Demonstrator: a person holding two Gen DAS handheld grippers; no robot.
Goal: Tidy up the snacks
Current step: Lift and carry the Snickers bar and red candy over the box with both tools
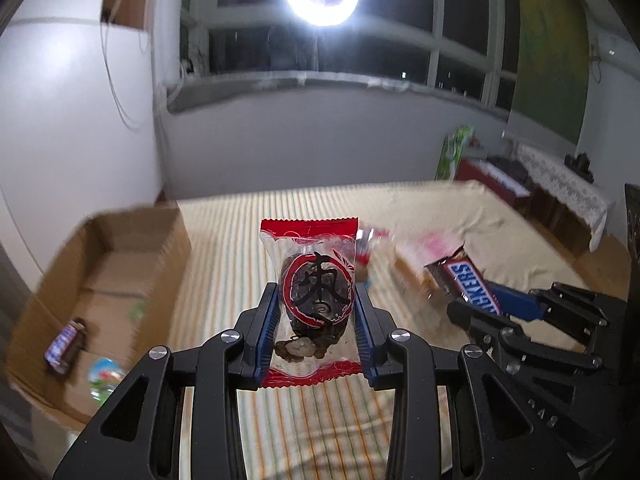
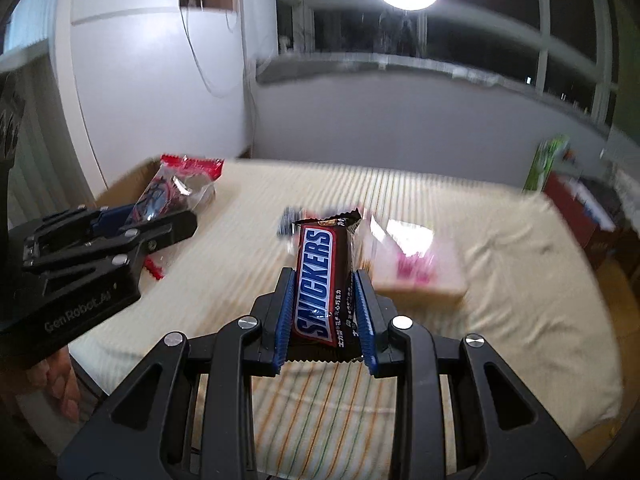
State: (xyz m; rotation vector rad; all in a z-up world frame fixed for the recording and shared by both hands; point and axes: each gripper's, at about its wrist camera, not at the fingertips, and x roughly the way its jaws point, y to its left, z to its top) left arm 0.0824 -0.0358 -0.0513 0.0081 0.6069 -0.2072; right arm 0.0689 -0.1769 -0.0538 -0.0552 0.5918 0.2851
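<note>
My left gripper is shut on a clear, red-trimmed date snack packet and holds it upright above the striped bed. My right gripper is shut on a Snickers bar, also held above the bed. In the left wrist view the right gripper with the Snickers bar is to the right. In the right wrist view the left gripper with the packet is at the left, near the cardboard box.
An open cardboard box stands at the bed's left edge, holding a Snickers bar and a round green-and-white snack. More blurred snacks and a pink-and-white box lie on the bed. A low cabinet stands at the right.
</note>
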